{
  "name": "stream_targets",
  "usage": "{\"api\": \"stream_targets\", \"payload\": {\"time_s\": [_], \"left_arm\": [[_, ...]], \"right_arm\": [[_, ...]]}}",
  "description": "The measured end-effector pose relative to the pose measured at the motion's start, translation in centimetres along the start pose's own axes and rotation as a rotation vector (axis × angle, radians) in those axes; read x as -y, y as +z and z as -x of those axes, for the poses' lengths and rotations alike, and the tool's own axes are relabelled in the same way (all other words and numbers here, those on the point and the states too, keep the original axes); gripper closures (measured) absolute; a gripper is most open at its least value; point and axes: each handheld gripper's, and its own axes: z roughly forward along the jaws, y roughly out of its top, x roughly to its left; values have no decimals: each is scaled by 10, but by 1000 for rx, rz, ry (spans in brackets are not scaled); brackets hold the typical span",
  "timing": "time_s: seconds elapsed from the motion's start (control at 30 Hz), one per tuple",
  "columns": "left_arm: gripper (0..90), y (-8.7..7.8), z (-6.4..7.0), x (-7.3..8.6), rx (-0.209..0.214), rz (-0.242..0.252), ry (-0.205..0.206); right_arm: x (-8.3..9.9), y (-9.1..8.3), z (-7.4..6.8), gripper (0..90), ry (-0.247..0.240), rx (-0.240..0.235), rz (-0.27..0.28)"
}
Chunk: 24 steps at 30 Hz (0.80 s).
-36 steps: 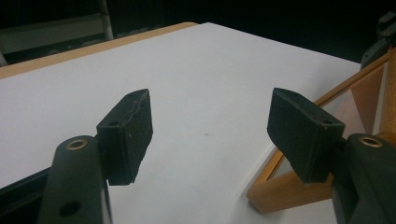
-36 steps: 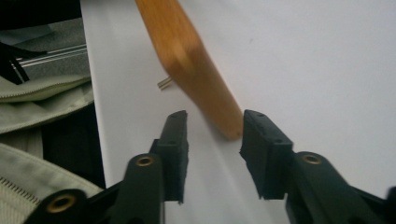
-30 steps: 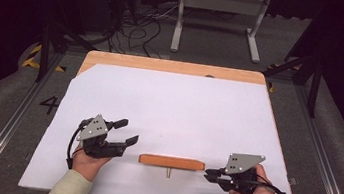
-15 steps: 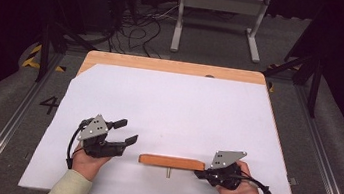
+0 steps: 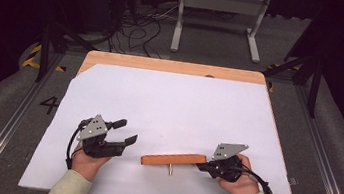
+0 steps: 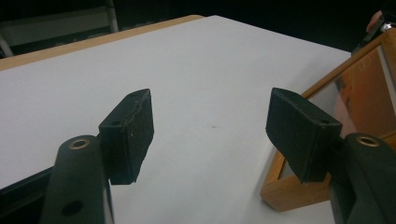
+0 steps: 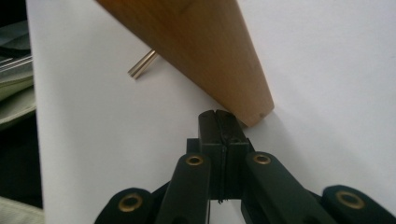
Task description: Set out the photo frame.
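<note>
Wooden and orange-brown, the long flat board (image 5: 174,160) lay on the white sheet (image 5: 173,107) that covered the light wooden table (image 5: 164,65), near the edge on the person's side, between the two grippers. In the high view it looked like a narrow bar, its right end slightly higher in the picture than its left end. A short thin metal pin (image 5: 169,169) stuck out from its near long side, about at the middle. In the right gripper view the wood (image 7: 201,46) showed a smooth face with fine grain and a rounded corner, and the shiny pin (image 7: 143,64) was resting on the sheet. In the left gripper view the board (image 6: 345,116) seemed to have a raised light rim around a darker orange, somewhat glossy panel.

The right gripper (image 5: 205,166) had its jaws pressed together with nothing between them, and their tips were just at the right end corner of the board. The left gripper (image 5: 125,132) was beside the left end, apart from it, with jaws spread wide and empty.
</note>
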Motion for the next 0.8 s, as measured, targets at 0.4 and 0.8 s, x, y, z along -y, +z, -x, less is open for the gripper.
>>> {"api": "stream_targets", "payload": {"time_s": [0.4, 0.8], "left_arm": [[324, 0, 0, 1, 0, -1, -6], [324, 1, -1, 1, 4, 0, -6]], "right_arm": [[-18, 6, 28, 900, 48, 63, 4], [-43, 24, 43, 900, 73, 70, 1]]}}
